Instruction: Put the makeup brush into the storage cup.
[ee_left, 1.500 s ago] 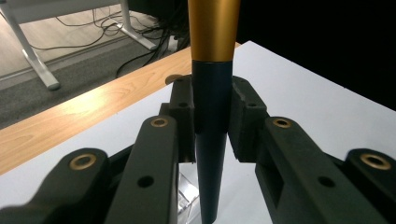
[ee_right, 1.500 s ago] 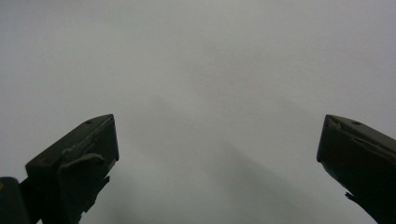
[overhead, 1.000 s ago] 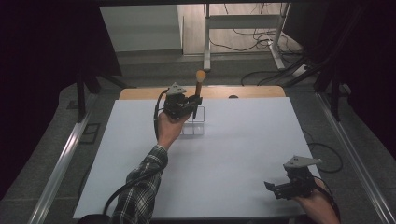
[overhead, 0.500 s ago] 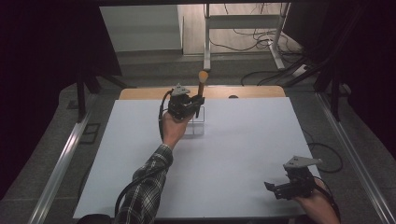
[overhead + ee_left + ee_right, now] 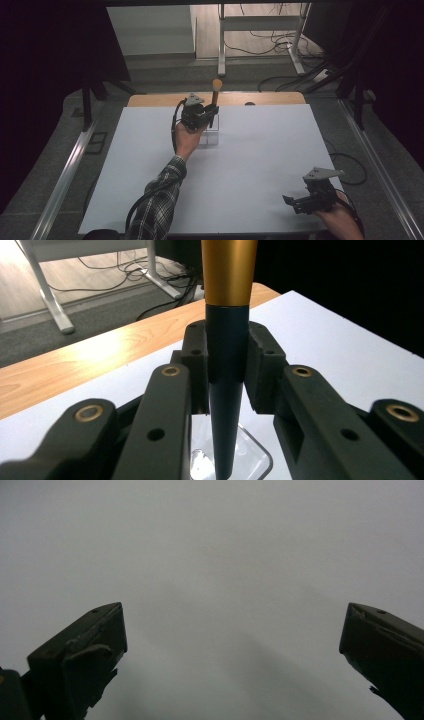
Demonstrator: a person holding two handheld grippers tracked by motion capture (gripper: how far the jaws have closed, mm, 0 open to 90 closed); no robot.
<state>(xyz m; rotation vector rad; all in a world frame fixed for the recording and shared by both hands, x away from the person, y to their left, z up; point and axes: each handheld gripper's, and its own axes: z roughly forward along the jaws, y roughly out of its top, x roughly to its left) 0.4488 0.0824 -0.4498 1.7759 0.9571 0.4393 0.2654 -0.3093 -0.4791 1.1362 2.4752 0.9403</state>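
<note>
A slim tool with a dark tapering shaft (image 5: 227, 390) and a gold-orange upper part (image 5: 217, 85) stands nearly upright. My left gripper (image 5: 209, 117) is shut on its dark shaft, with the pads (image 5: 196, 365) pressing from both sides. The tool's thin end points down into a small clear plastic holder (image 5: 252, 457) that sits on the white tabletop (image 5: 260, 150) at the far middle (image 5: 211, 137). At the near right corner my right gripper (image 5: 292, 202) rests low over the white surface. Its jaws stand wide apart (image 5: 232, 645) with nothing between them.
A strip of bare wood (image 5: 150, 100) runs along the table's far edge. Beyond it the floor carries cables and the legs of a metal stand (image 5: 222, 50). Metal rails (image 5: 70, 165) flank the table on both sides.
The left hand has shifted a little to the right with the tool still gripped. The right gripper has stayed in place.
</note>
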